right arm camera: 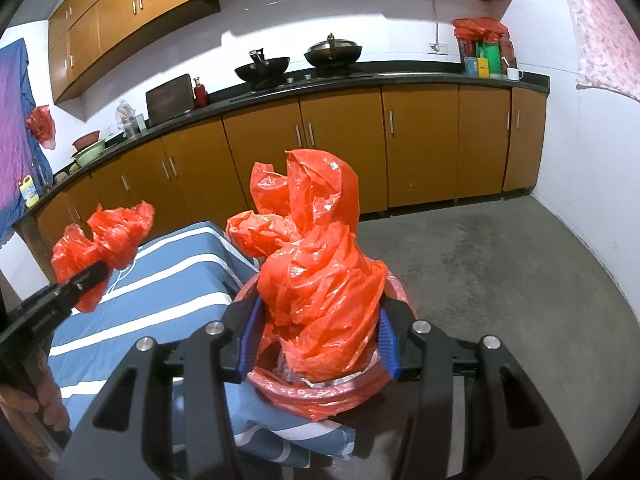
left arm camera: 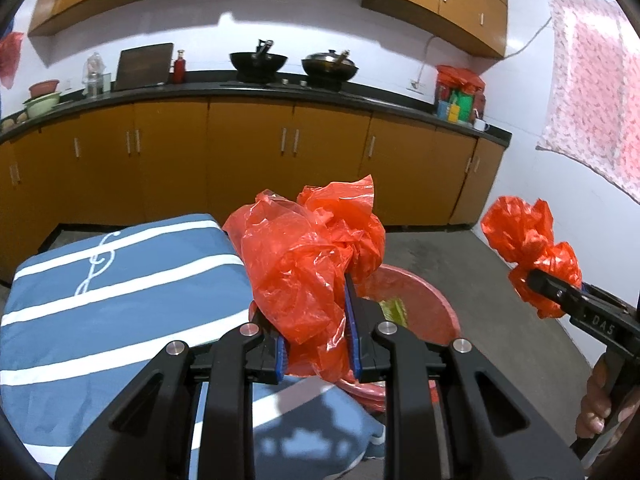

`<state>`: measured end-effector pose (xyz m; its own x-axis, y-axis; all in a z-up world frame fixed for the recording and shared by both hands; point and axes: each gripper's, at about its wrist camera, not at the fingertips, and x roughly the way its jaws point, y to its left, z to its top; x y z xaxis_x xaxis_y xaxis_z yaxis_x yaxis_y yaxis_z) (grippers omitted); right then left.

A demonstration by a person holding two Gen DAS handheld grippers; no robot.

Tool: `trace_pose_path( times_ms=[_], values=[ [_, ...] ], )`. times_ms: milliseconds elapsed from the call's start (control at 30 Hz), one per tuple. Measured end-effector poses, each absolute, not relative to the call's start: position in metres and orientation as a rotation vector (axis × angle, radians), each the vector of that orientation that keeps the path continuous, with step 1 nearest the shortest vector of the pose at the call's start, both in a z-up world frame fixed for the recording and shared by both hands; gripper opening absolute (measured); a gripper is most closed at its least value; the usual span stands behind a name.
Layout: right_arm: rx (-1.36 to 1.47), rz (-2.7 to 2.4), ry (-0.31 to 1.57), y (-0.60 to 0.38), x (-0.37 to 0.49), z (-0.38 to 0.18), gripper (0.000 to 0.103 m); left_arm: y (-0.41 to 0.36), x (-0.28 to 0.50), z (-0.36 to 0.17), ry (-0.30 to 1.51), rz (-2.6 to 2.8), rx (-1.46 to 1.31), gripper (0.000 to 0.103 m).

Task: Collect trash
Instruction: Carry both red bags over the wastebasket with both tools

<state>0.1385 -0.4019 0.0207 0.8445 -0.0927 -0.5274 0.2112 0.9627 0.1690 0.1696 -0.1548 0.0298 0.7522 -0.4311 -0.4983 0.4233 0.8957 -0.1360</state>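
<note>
Kitchen with wooden cabinets under a dark counter carrying two woks; grey floor.

Item: red plastic bag lining a red bin. It stands on the floor, touching the blue striped cloth that covers a piece of furniture.

Holders: left gripper, jaws clamped on one bunched handle of bag film; right gripper, jaws clamped on the other bunched handle. The handles stand apart above the bin.

Orientation: each gathered handle points up and away from its jaws, toward the cabinets. The bag's long axis appears to run upright from the bin mouth, though its body is mostly hidden.

Step in hand, as judged: closing the bag. Handling note:
- Bring the two handles together over the bin mouth.
- Keep both grips firm and low on the bunches.
- Cross them evenly.
- Thin film may slip or tear under a sharp pull.
</note>
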Motion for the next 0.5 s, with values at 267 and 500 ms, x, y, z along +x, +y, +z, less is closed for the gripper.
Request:
trace_pose_path(
  times_ms=[267, 500],
  values=[
    [0.267, -0.172, 0.560, -0.411, 0.149, 0.011, 0.048, -0.186, 0.175, 0.008, 0.591, -0.500, 0.025, 0.023],
    [0.274, -0.170, 0.580, -0.415, 0.169, 0.000, 0.048, -0.205, 0.187, -0.007, 0.613, -0.524, 0.053, 0.023]
  ],
)
